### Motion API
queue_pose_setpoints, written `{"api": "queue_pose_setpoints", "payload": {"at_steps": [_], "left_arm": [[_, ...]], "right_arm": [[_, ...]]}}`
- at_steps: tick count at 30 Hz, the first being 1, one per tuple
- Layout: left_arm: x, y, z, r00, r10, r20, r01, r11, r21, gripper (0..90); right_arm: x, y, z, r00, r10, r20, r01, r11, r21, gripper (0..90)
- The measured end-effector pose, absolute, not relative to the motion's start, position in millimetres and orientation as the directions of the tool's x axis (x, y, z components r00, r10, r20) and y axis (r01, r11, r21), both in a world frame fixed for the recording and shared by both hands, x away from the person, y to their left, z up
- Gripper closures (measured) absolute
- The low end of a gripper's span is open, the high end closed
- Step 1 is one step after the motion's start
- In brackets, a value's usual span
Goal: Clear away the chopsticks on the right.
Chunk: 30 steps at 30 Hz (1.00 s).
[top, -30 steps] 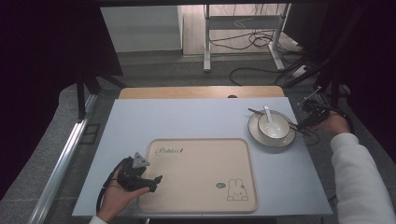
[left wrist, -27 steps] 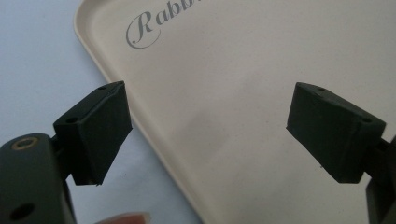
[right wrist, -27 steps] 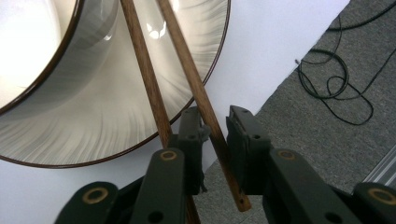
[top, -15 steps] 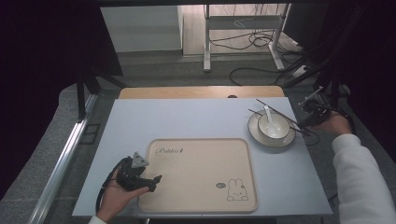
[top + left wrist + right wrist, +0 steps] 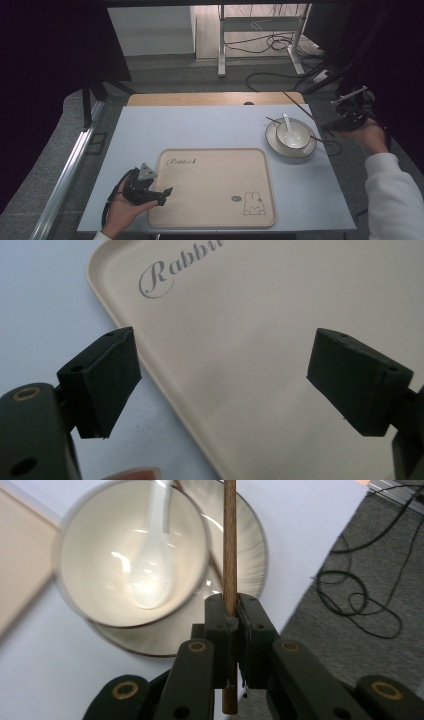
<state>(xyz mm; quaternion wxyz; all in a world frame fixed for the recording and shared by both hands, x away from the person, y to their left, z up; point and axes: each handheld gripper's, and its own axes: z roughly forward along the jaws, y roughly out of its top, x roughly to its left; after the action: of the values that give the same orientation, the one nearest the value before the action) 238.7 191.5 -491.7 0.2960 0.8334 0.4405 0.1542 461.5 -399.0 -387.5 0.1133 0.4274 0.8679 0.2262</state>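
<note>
Over the table (image 5: pixel 210 125), right gripper (image 5: pixel 232 615) jaws clamp chopstick (image 5: pixel 229 540) pointing past bowl (image 5: pixel 130 555).

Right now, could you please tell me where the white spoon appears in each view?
High view: white spoon stands in the bowl on the plate, right of the tray.
Left gripper view: not in it.
Right gripper view: spoon lies in the bowl, upper left.
Shared landmark: the bowl.

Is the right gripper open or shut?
Shut: the right gripper has its jaws clamped on a wooden chopstick that reaches over the bowl.
</note>
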Motion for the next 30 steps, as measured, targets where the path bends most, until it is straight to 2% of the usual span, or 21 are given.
{"api": "queue_pose_setpoints", "payload": {"at_steps": [8,14,22,30], "left_arm": [[238.1,188.1,-487.9,0.575,0.818,-0.003,0.631,-0.441,0.638,13.8],[239.6,183.4,-487.3,0.582,0.813,-0.001,0.626,-0.447,0.638,13.8],[238.1,180.7,-487.0,0.585,0.811,0.001,0.626,-0.453,0.635,13.8],[237.6,183.7,-488.0,0.582,0.813,-0.001,0.626,-0.448,0.638,13.8]], "right_arm": [[410.9,-381.8,-380.7,-0.579,0.813,0.062,0.692,0.451,0.564,84.1],[365.5,-360.2,-380.4,-0.594,0.799,0.097,0.68,0.435,0.59,84.0],[318.8,-308.7,-398.2,-0.692,0.714,0.105,0.641,0.541,0.545,83.9],[304.9,-262.4,-430.8,-0.744,0.655,0.135,0.629,0.617,0.473,83.9]]}}
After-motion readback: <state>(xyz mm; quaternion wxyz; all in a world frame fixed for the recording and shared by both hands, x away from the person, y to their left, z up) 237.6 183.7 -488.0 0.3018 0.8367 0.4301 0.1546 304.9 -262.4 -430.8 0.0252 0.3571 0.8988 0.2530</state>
